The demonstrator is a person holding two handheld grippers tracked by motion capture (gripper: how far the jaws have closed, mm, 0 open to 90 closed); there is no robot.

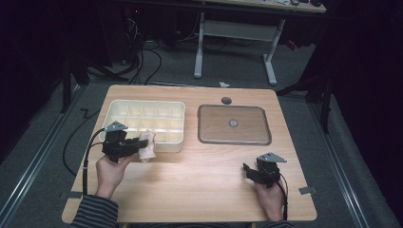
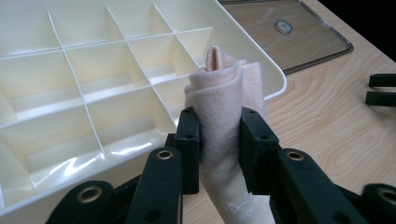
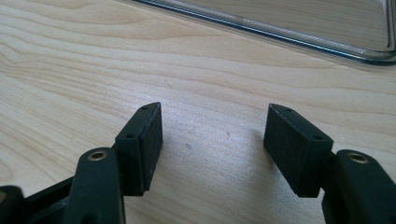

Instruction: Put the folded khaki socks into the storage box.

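A rolled pale pink cloth [image 2: 224, 98] is clamped between the pads of my left gripper [image 2: 219, 135], which is shut on it. In the high view the left gripper [image 1: 141, 144] holds the pink cloth [image 1: 147, 147] at the front right corner of the cream divided box [image 1: 114, 107]. Up close, the roll stands just outside the cream box's rim [image 2: 275, 79], beside several empty compartments. My right gripper [image 1: 245, 169] rests low near the table's front right, jaws open; in its own view the right gripper [image 3: 212, 140] has only bare wood between its pads.
A clear flat lid [image 1: 209, 126] with a round knob [image 1: 233, 123] lies on the wooden table [image 1: 199, 180] right of the box. A small dark disc [image 1: 226, 100] sits near the far edge. Desk legs and cables stand beyond the table.
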